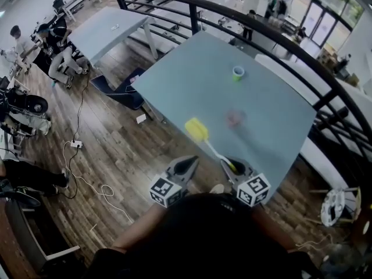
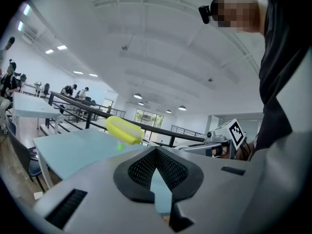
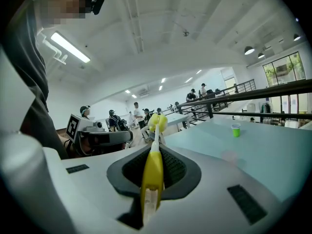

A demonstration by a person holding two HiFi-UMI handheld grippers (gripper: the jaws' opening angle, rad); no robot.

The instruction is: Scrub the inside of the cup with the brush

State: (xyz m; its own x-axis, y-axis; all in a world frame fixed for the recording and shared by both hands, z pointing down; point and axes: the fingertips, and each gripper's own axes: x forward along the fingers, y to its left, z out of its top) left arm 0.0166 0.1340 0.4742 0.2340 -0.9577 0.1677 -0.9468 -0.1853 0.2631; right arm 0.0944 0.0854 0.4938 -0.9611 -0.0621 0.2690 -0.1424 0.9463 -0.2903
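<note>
Two hand-held grippers, left (image 1: 187, 164) and right (image 1: 228, 166), one brush (image 1: 210, 146), one cup (image 1: 238, 72) and one bench (image 1: 192, 92) under them: that is my count. The right hand-held gripper is clamped on the yellow brush by the end of its handle, with the head raised out over the near edge of the bench. The left hand-held gripper is closed with nothing in it, just beside the right one. The green cup stands upright far across the bench, well apart from both. I judge that scrubbing has not begun and this is the approach. Next I would reach forward, open the left to steady the cup, and lower the brush head inside.
</note>
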